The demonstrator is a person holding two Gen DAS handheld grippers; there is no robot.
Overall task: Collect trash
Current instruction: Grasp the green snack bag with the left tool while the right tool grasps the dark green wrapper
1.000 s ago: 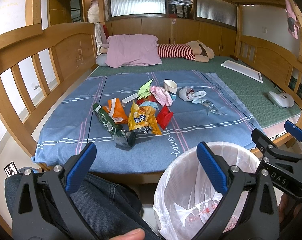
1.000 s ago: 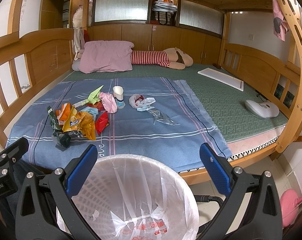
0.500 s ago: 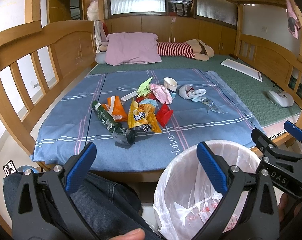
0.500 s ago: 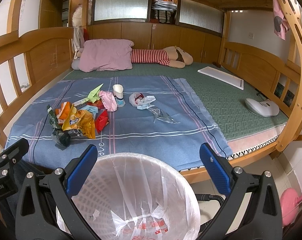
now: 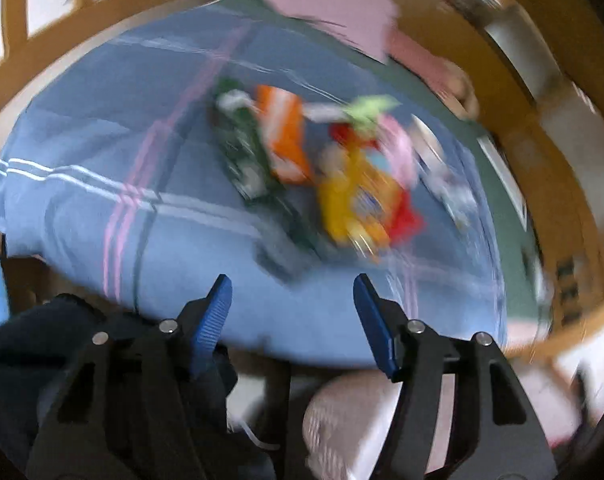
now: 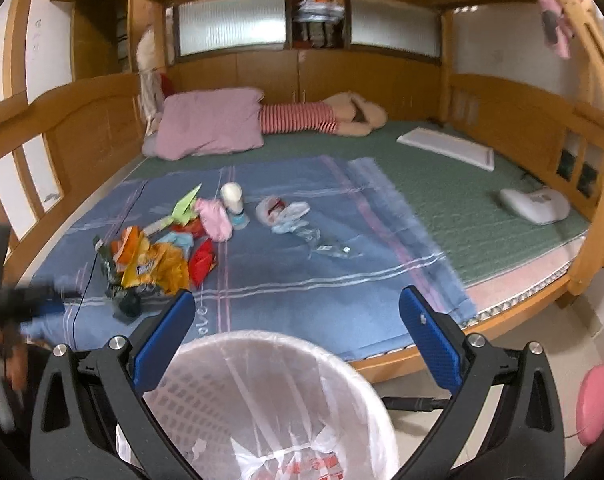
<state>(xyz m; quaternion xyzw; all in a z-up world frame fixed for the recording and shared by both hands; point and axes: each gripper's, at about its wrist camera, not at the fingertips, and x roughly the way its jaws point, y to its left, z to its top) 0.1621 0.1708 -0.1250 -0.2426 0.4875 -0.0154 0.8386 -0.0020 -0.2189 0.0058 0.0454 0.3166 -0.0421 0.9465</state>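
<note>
A heap of trash lies on the blue blanket (image 6: 302, 280): a yellow snack bag (image 6: 154, 268), an orange wrapper (image 5: 284, 136), a dark green wrapper (image 5: 242, 152), a red wrapper (image 6: 202, 260), pink paper (image 6: 216, 220), a green paper plane (image 6: 186, 204), a white cup (image 6: 232, 196) and clear plastic (image 6: 286, 216). My left gripper (image 5: 292, 308) is open and empty, above the blanket's near edge, close to the heap; its view is blurred. My right gripper (image 6: 296, 336) is open and empty over the white bin (image 6: 262, 400) lined with a bag.
Wooden bed rails (image 6: 82, 120) run along the left, back and right sides. A pink pillow (image 6: 210, 124) and a striped plush toy (image 6: 302, 118) lie at the back. A white board (image 6: 446, 146) and a white device (image 6: 534, 204) lie on the green mat.
My left gripper has swung fast forward and up over the blanket towards the trash heap, tilting; its view is now blurred. My right gripper has shifted slightly over the bin.
</note>
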